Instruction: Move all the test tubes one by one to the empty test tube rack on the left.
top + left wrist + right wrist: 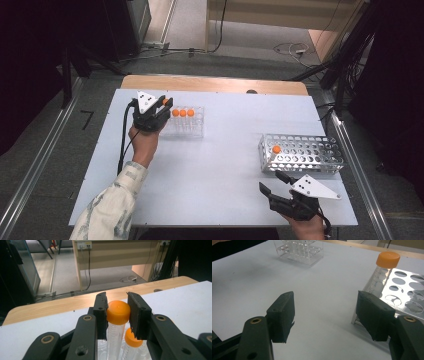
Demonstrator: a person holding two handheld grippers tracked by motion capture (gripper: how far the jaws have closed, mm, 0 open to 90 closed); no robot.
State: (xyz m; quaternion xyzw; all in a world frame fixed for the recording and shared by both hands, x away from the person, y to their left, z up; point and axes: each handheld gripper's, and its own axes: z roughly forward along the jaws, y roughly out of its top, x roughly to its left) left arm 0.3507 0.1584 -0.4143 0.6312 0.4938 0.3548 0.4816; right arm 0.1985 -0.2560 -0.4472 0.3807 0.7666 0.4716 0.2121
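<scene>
Left gripper (161, 104), forearm stretched over the table, clamps an orange-capped tube (118, 313) above the clear rack (187, 125); right gripper (272, 182) rests wide open beside the metal rack (305, 155).

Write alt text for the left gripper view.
The left tongs are shut on the orange cap of a clear tube standing in a clear rack. A second orange-capped tube stands just beside it, over a white table with a wooden far edge.
</scene>
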